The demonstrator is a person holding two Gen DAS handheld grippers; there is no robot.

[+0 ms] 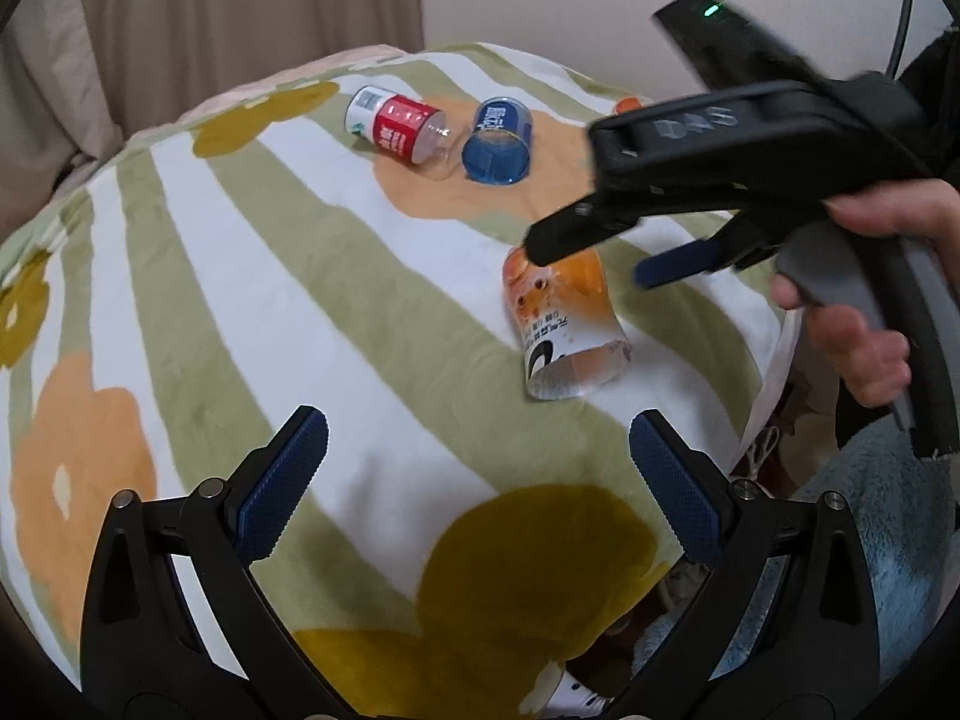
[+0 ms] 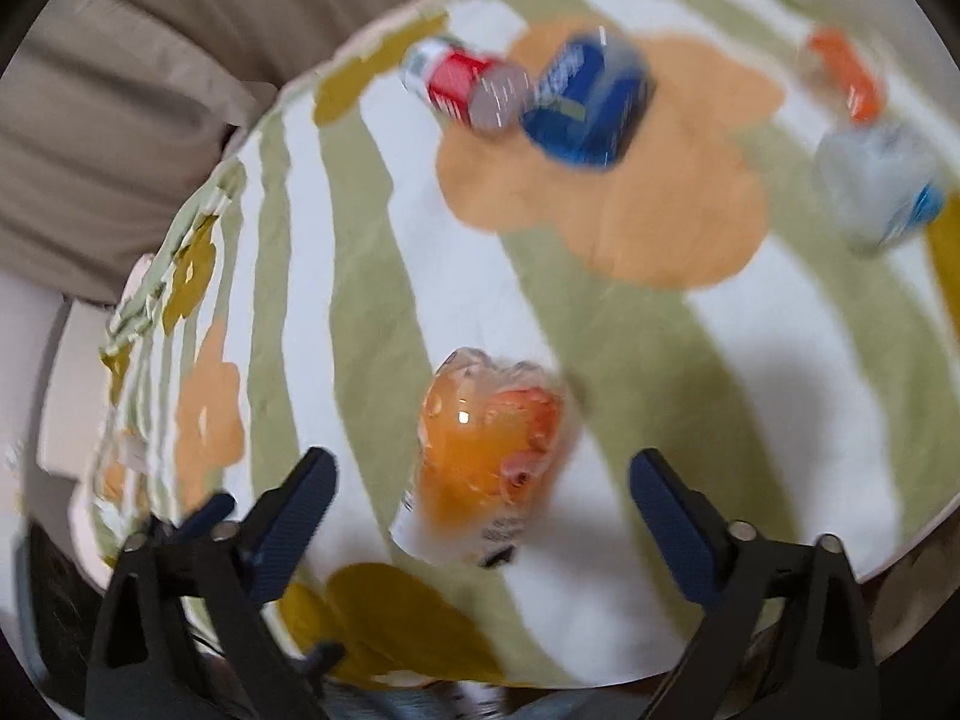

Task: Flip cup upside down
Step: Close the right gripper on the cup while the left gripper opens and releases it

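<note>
The orange cup point(image 1: 561, 324) stands mouth-down on the striped flower cloth point(image 1: 270, 276), between my right gripper's point(image 2: 483, 474) spread fingers, untouched. My left gripper point(image 1: 477, 450) hovers nearby, fingers apart, empty. Red cup point(image 1: 396, 123) and blue cup point(image 1: 498, 141) lie farther back.

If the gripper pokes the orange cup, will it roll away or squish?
The orange cup probably tips or slides easily: it looks thin, see-through, empty, so light. Its ragged rim suggests soft plastic that could squish when squeezed. The soft blanket may slow rolling.
</note>
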